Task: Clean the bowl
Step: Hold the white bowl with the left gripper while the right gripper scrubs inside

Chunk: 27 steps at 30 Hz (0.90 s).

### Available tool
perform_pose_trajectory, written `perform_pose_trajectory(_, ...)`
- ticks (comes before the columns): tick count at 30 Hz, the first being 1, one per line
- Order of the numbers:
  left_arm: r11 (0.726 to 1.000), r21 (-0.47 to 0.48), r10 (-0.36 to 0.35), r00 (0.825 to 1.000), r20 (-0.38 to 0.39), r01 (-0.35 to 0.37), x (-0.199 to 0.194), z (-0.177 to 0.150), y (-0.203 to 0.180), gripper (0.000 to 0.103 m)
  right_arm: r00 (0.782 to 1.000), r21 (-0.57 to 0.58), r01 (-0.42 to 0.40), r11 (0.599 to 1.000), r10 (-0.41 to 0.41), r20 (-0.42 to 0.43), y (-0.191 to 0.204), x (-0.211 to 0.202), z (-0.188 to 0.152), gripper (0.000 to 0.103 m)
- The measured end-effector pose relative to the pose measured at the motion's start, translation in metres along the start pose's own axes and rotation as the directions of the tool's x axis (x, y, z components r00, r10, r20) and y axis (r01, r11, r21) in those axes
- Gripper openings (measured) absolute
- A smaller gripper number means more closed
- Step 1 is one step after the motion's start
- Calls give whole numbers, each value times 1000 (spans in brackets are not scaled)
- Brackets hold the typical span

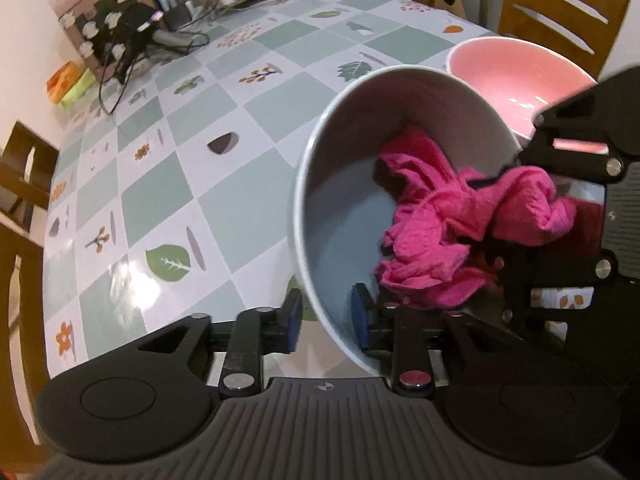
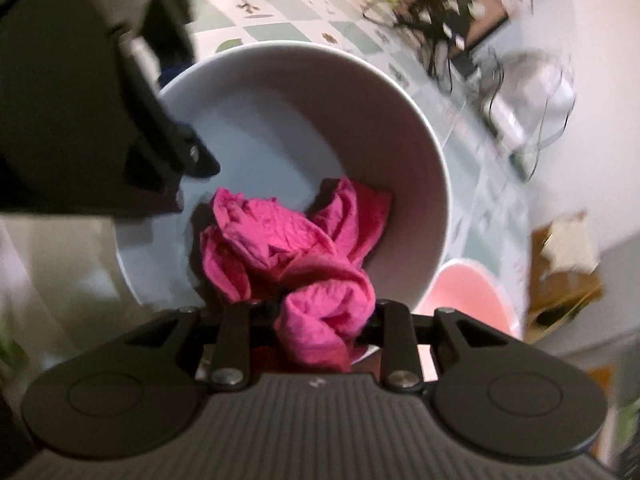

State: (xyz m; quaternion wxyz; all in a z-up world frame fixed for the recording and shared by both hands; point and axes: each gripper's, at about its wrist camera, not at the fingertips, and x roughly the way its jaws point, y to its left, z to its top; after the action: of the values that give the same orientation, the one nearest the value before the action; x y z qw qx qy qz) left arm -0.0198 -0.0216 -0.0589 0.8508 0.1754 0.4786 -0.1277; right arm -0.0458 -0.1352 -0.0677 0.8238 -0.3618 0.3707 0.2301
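- My left gripper (image 1: 327, 316) is clamped on the rim of a deep, round, pale grey-white ceramic bowl (image 1: 352, 200): one blue pad (image 1: 293, 320) sits outside the wall, the other inside it.
- I hold the bowl lifted and tipped on its side above the table, its mouth facing towards my right gripper (image 2: 326, 312).
- The bowl's inside looks smooth, glossy and faintly bluish in shadow; I can see no food or stains on the bare part of it, though the view from my right side is blurred.
- My right gripper is closed on a crumpled, bright magenta cloth (image 2: 312, 256), and its fingers are hidden by the bunched fabric.
- The cloth reaches into the bowl and presses against the lower inner wall and the floor of the bowl, with loose folds spilling out over the rim towards my right gripper.
- Beneath the bowl is a table with a glossy checked cover (image 1: 168, 184) of white and pale green squares printed with leaves and flowers.
- A second bowl, pink and glossy (image 1: 516, 76), sits upright on the table just behind the grey one.
- At the far end of the table lie tangled black cables (image 1: 132, 48), a patterned box and a white device.
- Wooden chairs (image 1: 560, 12) stand around the table.
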Motion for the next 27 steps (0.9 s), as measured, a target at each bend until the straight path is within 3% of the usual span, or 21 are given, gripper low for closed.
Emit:
perform_pose_trajectory(3, 999, -27, -27, 1000, -12, 27, 2, -3, 1, 38, 996, 125, -83, 989, 84, -6, -7, 1, -1, 30)
perform_pose_trajectory(6, 999, -32, -13, 1000, -8, 12, 1, -3, 0, 37, 981, 294, -187, 937, 195, 2, -19, 4, -4, 30)
perform_pose_trajectory(8, 999, -48, -6, 1000, -7, 6, 1, -2, 3, 33, 964, 388, -251, 887, 264, 20, -25, 7, -6, 30)
perform_pose_trajectory(11, 999, -52, -4, 1000, -1, 4, 0, -2, 6, 27, 920, 534, -364, 763, 384, 78, -38, 14, -12, 29)
perform_pose_trajectory(14, 1000, -25, 4, 1000, -7, -4, 1, -3, 2, 24, 917, 544, -375, 751, 388, 95, -38, 13, -14, 28)
perform_pose_trajectory(20, 999, -39, 0, 1000, -15, -1, 2, -4, 5, 25, 964, 396, -264, 880, 259, 69, -19, -4, 1, 27)
perform_pose_trajectory(24, 1000, -12, 11, 1000, -9, -12, 0, -3, 2, 25, 995, 184, -83, 979, 71, 69, -1, -22, 7, 27)
perform_pose_trajectory(27, 1000, 2, 13, 1000, -6, -13, -1, -3, 1, 25, 992, 21, 41, 999, -43, 116, 7, -26, 13, 27)
